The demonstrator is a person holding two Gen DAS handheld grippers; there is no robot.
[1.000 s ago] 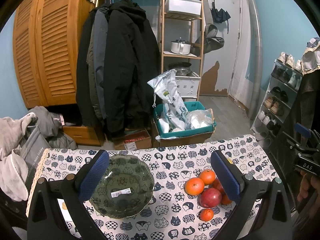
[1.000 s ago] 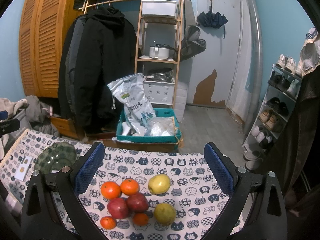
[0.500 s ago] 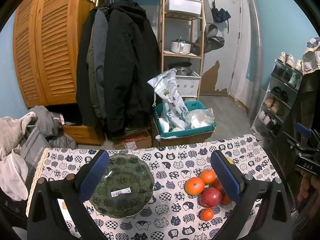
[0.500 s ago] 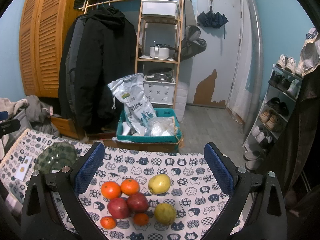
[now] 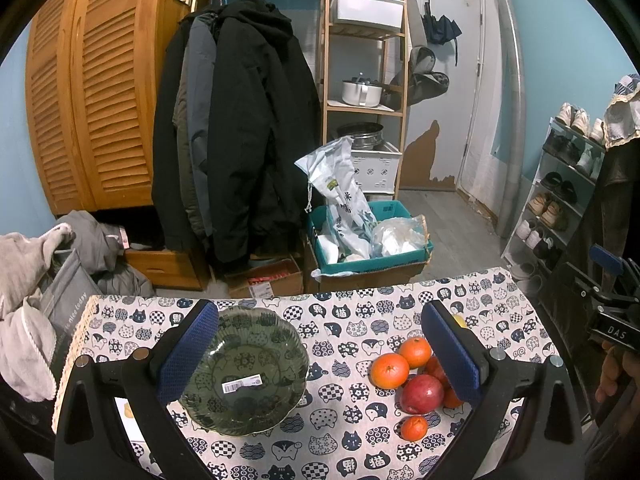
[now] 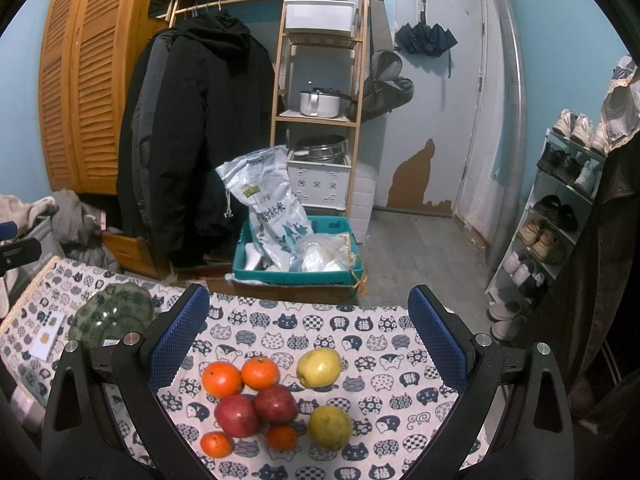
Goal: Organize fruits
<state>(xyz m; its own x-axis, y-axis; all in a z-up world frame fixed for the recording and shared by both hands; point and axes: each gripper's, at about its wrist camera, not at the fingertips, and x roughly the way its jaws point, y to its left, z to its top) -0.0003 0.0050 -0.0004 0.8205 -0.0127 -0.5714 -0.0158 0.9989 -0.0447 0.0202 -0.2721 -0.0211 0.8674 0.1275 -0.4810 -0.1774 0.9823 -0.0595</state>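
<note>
Left tool (image 5: 320,340): held above the table, jaws spread wide and holding nothing; the green bowl lies just inside its left finger, the fruit just inside its right finger.
Right tool (image 6: 308,328): held over the fruit pile, jaws spread wide and holding nothing.
Table (image 6: 360,320): covered by a cloth printed with cat faces.
Green bowl (image 5: 244,372): patterned glass, upright and empty, a barcode sticker inside; it stands on the table's left part, well apart from the fruit.
Oranges (image 6: 221,379): two larger ones side by side at the pile's far left, touching each other.
Red apples (image 6: 237,415): two, touching, in the middle of the pile.
Small tangerines (image 6: 216,444): two at the near edge, one on each side of the nearer apple.
Yellow pears (image 6: 319,367): one at the far right of the pile, a second one nearer the camera.
Card (image 6: 49,338): white, lying flat left of the bowl.
Hand (image 5: 616,376): at the right edge of the left view, under the other tool's body.
</note>
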